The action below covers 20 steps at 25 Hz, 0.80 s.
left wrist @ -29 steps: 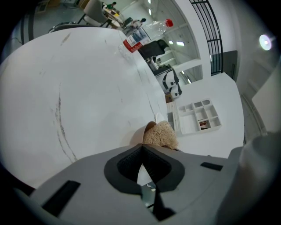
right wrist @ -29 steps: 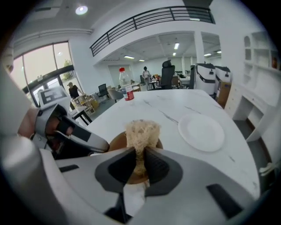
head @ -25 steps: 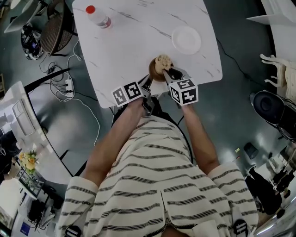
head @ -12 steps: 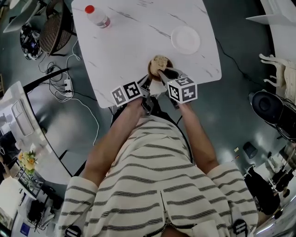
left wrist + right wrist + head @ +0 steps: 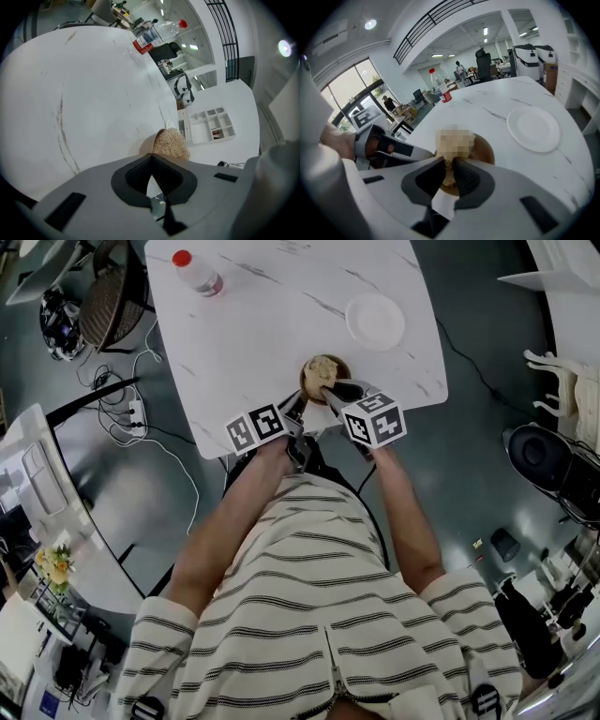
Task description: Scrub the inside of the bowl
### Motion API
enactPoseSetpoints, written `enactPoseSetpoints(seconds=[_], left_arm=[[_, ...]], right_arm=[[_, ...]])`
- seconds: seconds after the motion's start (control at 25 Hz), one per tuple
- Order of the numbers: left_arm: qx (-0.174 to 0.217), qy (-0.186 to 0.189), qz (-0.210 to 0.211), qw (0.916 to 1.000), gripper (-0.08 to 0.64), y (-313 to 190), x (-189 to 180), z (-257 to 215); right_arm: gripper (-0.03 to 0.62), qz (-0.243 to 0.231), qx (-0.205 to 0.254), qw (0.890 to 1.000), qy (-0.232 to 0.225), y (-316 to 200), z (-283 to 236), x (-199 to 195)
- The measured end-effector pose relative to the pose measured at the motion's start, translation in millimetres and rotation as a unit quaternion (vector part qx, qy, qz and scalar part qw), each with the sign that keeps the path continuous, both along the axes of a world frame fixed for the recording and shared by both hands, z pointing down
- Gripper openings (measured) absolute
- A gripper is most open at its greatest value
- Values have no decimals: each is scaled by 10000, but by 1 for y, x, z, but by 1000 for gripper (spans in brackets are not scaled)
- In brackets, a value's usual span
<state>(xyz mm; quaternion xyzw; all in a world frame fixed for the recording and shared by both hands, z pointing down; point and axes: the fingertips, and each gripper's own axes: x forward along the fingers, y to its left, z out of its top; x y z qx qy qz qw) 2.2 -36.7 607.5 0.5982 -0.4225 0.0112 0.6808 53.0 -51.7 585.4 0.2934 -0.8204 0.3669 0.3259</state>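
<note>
The bowl [image 5: 343,370] is small, round and brown with a smooth inside. It stands upright with its mouth up, near the edge of the surface [image 5: 262,324] closest to the person; being round, it has no long axis. A tan fibre scrubber [image 5: 322,364], coarse and bristly, sits inside it and rises above the rim.

The right tool [image 5: 450,171] reaches into the bowl from the person's side, its jaws narrowed onto the scrubber's lower part. The left tool [image 5: 151,158] comes in from the left, its ribbed dark pads pinched together at the bowl's near rim.

The surface is a white marble-look tabletop with thin grey veins and rounded corners. A flat white plate [image 5: 376,321] lies near the bowl, beyond it and to the right, not touching it. A clear bottle with a red cap [image 5: 199,274] lies on its side well apart at the far left corner.

The floor [image 5: 487,456] is dark and glossy, with cables [image 5: 141,409] on it to the left. The right gripper view shows an open office with tall windows.
</note>
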Motion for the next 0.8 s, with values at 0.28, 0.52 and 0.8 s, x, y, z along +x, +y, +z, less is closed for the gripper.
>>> enactPoseSetpoints(seconds=[0.28, 0.52, 0.8], left_arm=[[-25, -18, -16, 10000, 6, 2, -2, 1], [-12, -37, -2, 10000, 6, 1, -2, 1], [3, -77, 25, 10000, 6, 1, 0, 0]], right_arm=[[61, -544, -17, 9980, 333, 8, -1, 1], [61, -1433, 329, 9839, 1020, 15, -6, 3], [61, -2173, 722, 9592, 1657, 19, -6, 8]])
